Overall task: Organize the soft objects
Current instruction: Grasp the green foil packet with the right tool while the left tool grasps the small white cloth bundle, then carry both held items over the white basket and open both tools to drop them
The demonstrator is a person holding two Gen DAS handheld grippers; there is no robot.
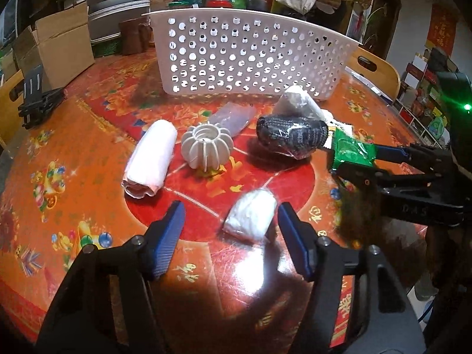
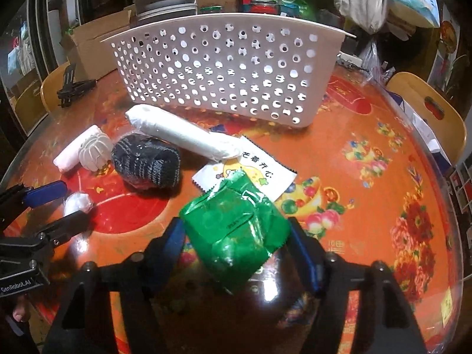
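1. Low in the left wrist frame: left gripper (image 1: 230, 236), fingers spread wide, straddling a small white bundle (image 1: 250, 219) on the table (image 1: 88, 153), not touching it.
2. Bottom centre of the right wrist frame: right gripper (image 2: 236, 244), fingers clamped on a green packet (image 2: 236, 236).
3. Behind the packet: white sachet (image 2: 250, 174) with printed cartoon, lying flat.
4. Mid-frame, left wrist view: pink roll (image 1: 152, 157), ribbed white ball (image 1: 205, 146) and dark knitted bundle (image 1: 292, 135) in clear wrap, side by side.
5. Beyond, a long white roll (image 2: 183, 135) just in front of the basket.
6. Upper centre: white perforated basket (image 1: 250, 56); contents impossible to tell through the holes.
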